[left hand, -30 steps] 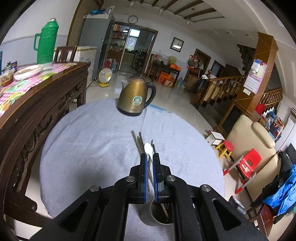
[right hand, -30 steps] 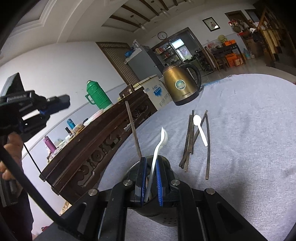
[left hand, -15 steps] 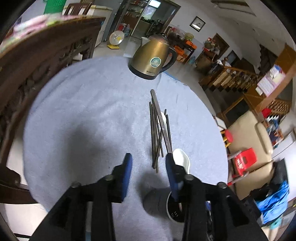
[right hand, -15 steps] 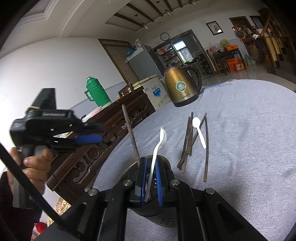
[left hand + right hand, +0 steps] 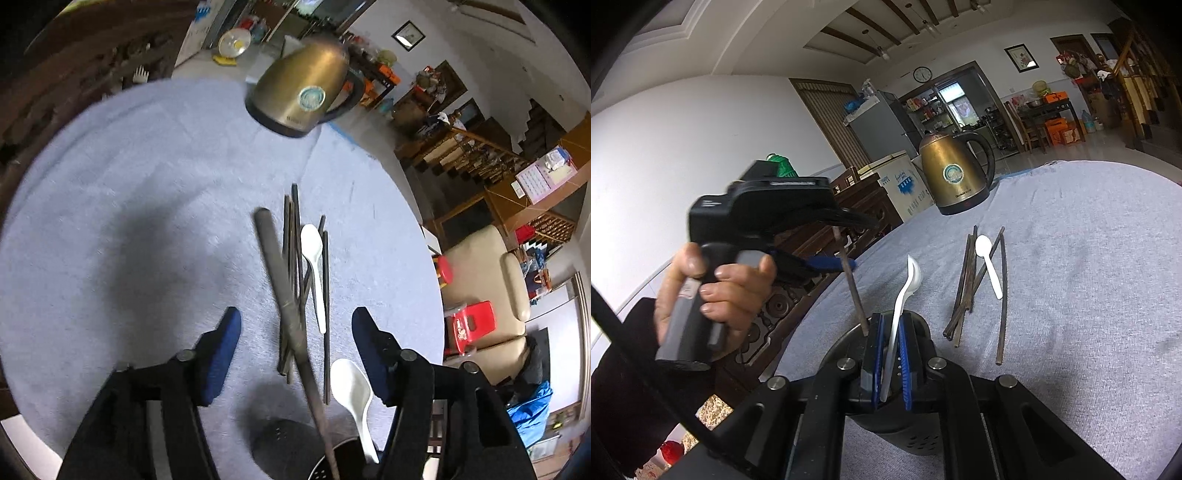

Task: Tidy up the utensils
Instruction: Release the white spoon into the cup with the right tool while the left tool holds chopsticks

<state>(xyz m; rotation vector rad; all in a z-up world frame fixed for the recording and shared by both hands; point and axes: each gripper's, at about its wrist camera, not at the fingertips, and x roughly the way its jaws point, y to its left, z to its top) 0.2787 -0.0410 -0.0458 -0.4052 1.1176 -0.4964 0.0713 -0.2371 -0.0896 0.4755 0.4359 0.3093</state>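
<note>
A black perforated holder [image 5: 886, 435] stands on the grey cloth with a dark chopstick [image 5: 853, 288] upright in it. My right gripper [image 5: 891, 354] is shut on the handle of a white spoon [image 5: 908, 280] that rises from the holder. My left gripper [image 5: 860, 243], held by a person's hand [image 5: 720, 288], hovers by the chopstick's top. In the left wrist view its jaws [image 5: 295, 317] are opening, and the chopstick [image 5: 284, 291] passes between them untouched. Below them are the holder [image 5: 280, 443] and the held spoon [image 5: 351, 384]. Several loose chopsticks [image 5: 967, 280] [image 5: 325, 295] and a second white spoon [image 5: 990, 266] [image 5: 312, 251] lie further out.
A brass-coloured kettle [image 5: 951, 177] [image 5: 306, 92] stands at the far edge of the round table [image 5: 1089, 258]. A dark carved sideboard [image 5: 857, 199] runs close along the table's left side. Chairs and a red stool [image 5: 472, 321] stand beyond the right edge.
The left gripper came in from the left toward the holder, dipped downward and opened from shut; its jaws now flank the standing chopstick. The right gripper and spoon have not moved.
</note>
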